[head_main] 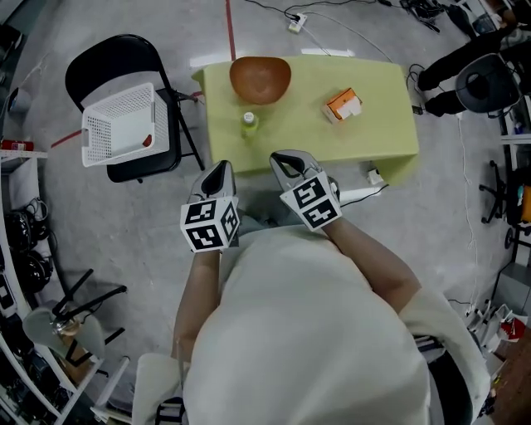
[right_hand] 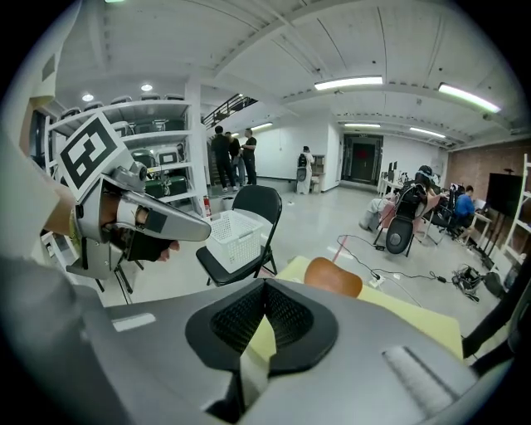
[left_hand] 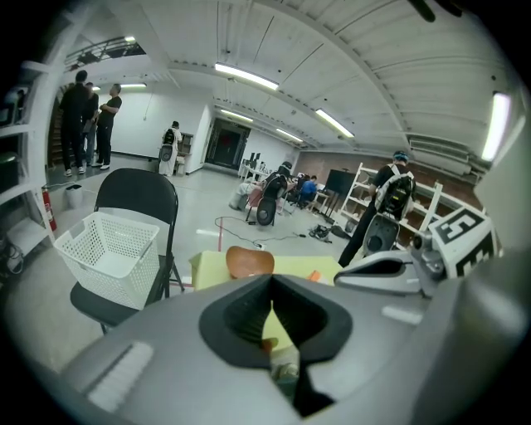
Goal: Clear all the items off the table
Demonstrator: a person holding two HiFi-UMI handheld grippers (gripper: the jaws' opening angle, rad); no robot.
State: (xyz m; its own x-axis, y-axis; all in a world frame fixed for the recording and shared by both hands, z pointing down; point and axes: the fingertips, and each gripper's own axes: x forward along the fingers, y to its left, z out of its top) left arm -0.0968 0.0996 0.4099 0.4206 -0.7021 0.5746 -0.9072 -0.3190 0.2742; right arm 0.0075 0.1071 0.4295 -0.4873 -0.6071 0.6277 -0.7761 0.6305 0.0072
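While both grippers hang over the floor just short of the table's near edge, neither holds anything. Left gripper (head_main: pixel 221 168): jaws closed together, empty, marker cube facing up. Right gripper (head_main: pixel 287 158): jaws closed together, empty, just beside the left one and slightly nearer the table. Both point down and forward at the yellow-green table (head_main: pixel 382 124).

Three items on the table, all apart from each other. Brown bowl (head_main: pixel 260 79) sits upright at the far left part of the top. Small green bottle (head_main: pixel 249 124) stands upright just in front of the bowl, nearest to the gripper tips. Orange-and-white box (head_main: pixel 343 105) lies right of centre.

Black folding chair (head_main: pixel 108 62) stands left of the table, close to its left end. White basket (head_main: pixel 116 124) sits on the chair seat, tilted a bit, with a small red item (head_main: pixel 147 141) inside near its right wall; can't tell what it is. Cables (head_main: pixel 332 21) lie on the grey floor beyond the table.
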